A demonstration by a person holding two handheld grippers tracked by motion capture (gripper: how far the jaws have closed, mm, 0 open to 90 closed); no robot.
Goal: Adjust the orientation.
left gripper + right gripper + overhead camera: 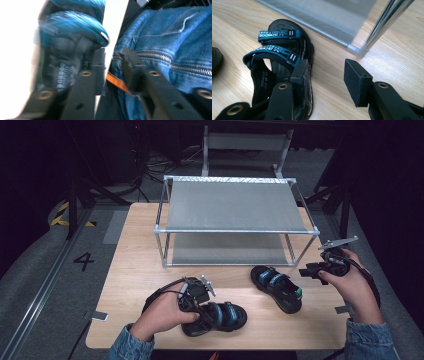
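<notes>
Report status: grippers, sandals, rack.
Left gripper open at near sandal. Right gripper open, empty, beside far sandal. Rack shelves bare, path clear.

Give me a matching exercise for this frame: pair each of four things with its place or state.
Things:
1. left tool
2. right tool
3. sandal on the right
4. shoe rack

Places or states:
A. both shelves bare, at the table's far side
B. open, nothing between its jaws
C. lies in front of the rack, untouched
D. at the sandal nearest the person

Pairs: 1-D, 2-B, 3-C, 4-A
</notes>
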